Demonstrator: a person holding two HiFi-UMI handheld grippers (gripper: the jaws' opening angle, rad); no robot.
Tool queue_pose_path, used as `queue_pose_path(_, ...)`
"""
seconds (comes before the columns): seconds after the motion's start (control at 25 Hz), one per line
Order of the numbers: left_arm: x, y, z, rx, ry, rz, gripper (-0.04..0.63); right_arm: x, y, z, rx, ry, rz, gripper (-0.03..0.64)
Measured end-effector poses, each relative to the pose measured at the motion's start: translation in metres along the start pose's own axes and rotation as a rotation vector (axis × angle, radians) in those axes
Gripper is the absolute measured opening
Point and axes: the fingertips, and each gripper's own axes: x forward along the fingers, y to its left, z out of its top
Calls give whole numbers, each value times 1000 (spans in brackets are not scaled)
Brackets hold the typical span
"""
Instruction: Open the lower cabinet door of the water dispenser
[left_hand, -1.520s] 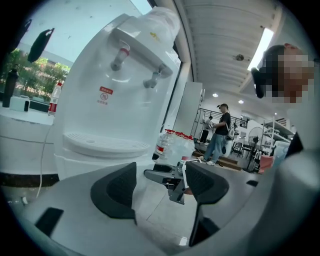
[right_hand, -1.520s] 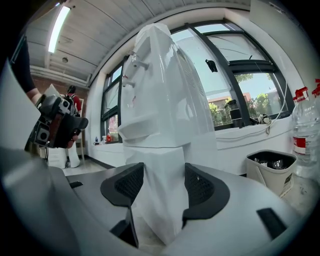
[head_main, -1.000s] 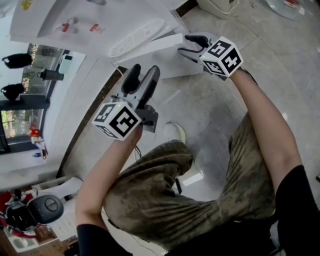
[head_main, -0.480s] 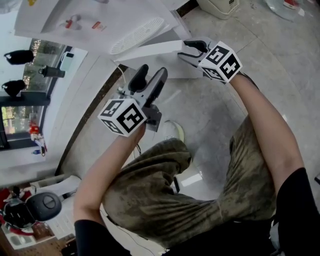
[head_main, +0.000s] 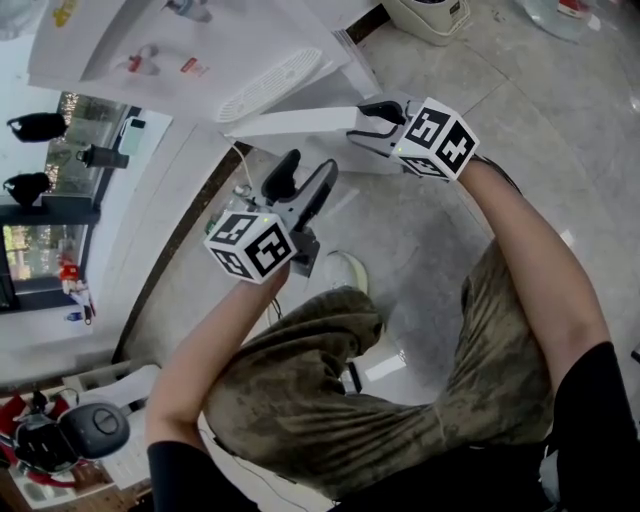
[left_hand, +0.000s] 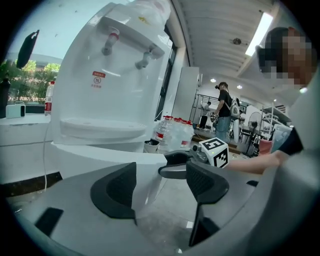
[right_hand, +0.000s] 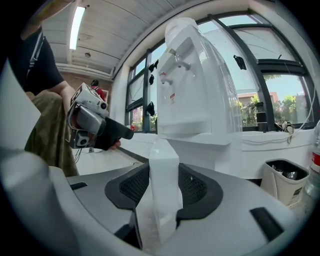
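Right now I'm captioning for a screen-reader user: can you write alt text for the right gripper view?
The right gripper has just closed its fingers on the upright edge of the white cabinet door. The white water dispenser stands behind it, the left gripper at left.

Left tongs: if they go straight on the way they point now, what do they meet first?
Probably the white flat cabinet door of the water dispenser, near the edge on which the right tongs have just been closing. Depth is unclear.

Bright daylight, crisp frames
Your window (right_hand: 280, 85) backlights the white water dispenser (right_hand: 192, 85); a ceiling strip light (right_hand: 77, 20) glares, both gripper views bend and darken at their rims, and the polished floor (head_main: 440, 230) shines.
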Motion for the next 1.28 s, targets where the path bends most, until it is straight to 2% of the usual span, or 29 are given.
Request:
queue_pose_path(0.16, 1, 7, 1, -32, -7, 13, 288, -1, 3, 1, 11, -15, 22, 175)
queue_pose_path(0.44, 2, 2, 7, -46, -26, 5, 288, -2, 10, 1, 27, -28, 74, 175)
queue_pose_path(0.72, -4, 4, 5, -63, -38, 37, 288, 6, 44, -1, -20, -13, 210, 180)
queue_pose_path(1.04, -23, 7, -10, -12, -3, 52, 288, 14, 68, 1, -38, -19, 347, 205)
queue_pose_path(1.28, -37, 19, -11, -30, -14, 69, 288, 19, 85, 1, 20, -36, 445, 213)
